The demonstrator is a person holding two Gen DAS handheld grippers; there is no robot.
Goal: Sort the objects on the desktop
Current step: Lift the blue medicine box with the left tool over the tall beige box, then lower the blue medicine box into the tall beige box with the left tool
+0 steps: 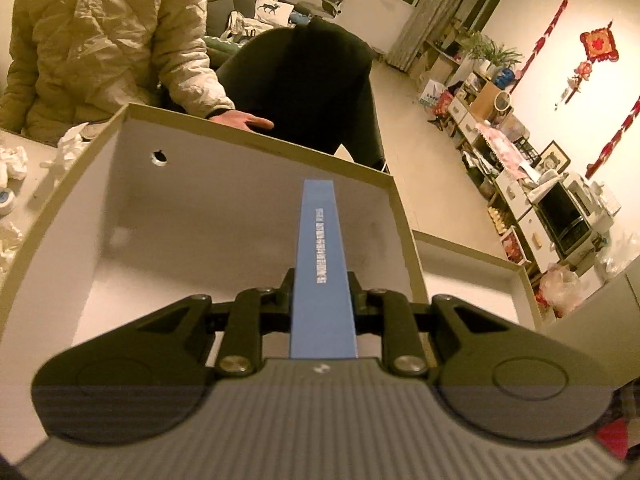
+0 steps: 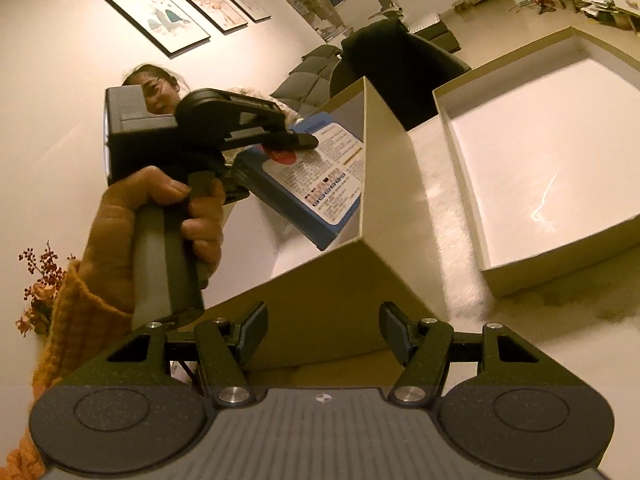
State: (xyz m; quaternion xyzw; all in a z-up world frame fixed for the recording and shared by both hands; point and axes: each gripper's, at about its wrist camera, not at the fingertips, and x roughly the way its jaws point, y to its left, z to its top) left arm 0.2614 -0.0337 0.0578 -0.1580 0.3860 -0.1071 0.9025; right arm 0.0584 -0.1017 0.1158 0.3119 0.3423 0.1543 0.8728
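Note:
My left gripper (image 1: 320,284) is shut on a thin blue book (image 1: 320,240), spine up, held above the inside of a deep olive box (image 1: 248,140) with white inner walls. The right wrist view shows the same left gripper (image 2: 300,142) pinching the blue book (image 2: 320,184) just over the deep box's rim (image 2: 366,152); a hand in an orange sleeve holds its handle. My right gripper (image 2: 323,332) stands open with nothing between its fingers, low in front of the deep box's outer wall.
A shallow olive lid or tray (image 2: 540,160) with a white inside lies right of the deep box. Crumpled white paper (image 1: 16,160) and a tape roll (image 1: 6,202) lie at left. A person in a pale padded jacket (image 1: 100,40) rests a hand (image 1: 244,122) behind the box.

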